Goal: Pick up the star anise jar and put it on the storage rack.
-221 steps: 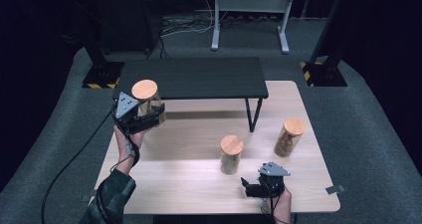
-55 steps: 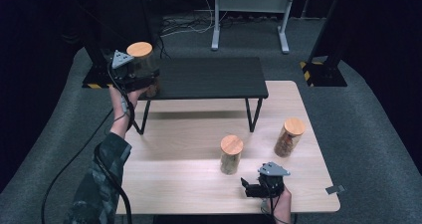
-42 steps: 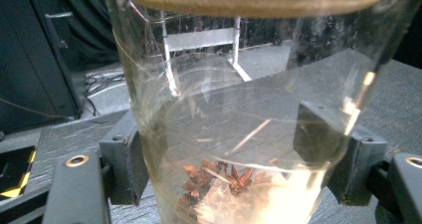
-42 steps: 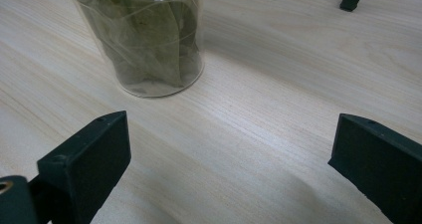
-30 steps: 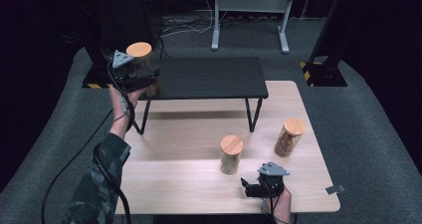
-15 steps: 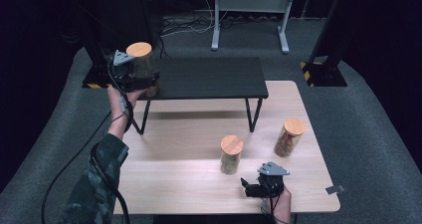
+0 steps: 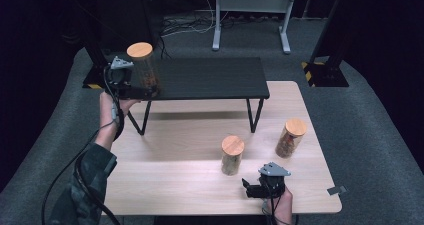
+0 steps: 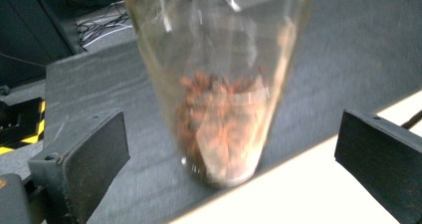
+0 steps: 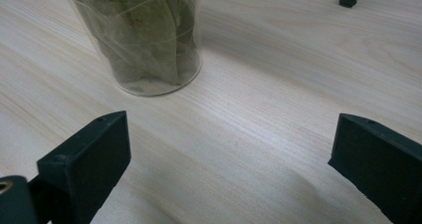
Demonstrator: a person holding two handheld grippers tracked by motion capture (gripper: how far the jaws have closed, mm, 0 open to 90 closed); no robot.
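I had the left gripper (image 7: 131, 87) at the black shelf's (image 7: 210, 77) left end, its jaws just spread wide with the cork-lidded jar (image 7: 143, 67) loose between them, clear of both pads; the jar stood close to the shelf's front edge, so a careless pull-back could clip it and tip it onto the desk (image 7: 175, 175) below; the right gripper (image 7: 260, 187) sat well in front of the shelf, jaws apart and empty, by the leaf jar (image 9: 144, 40).

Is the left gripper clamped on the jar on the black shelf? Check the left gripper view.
No: the left gripper has just been opening, both jaws clear of the jar.
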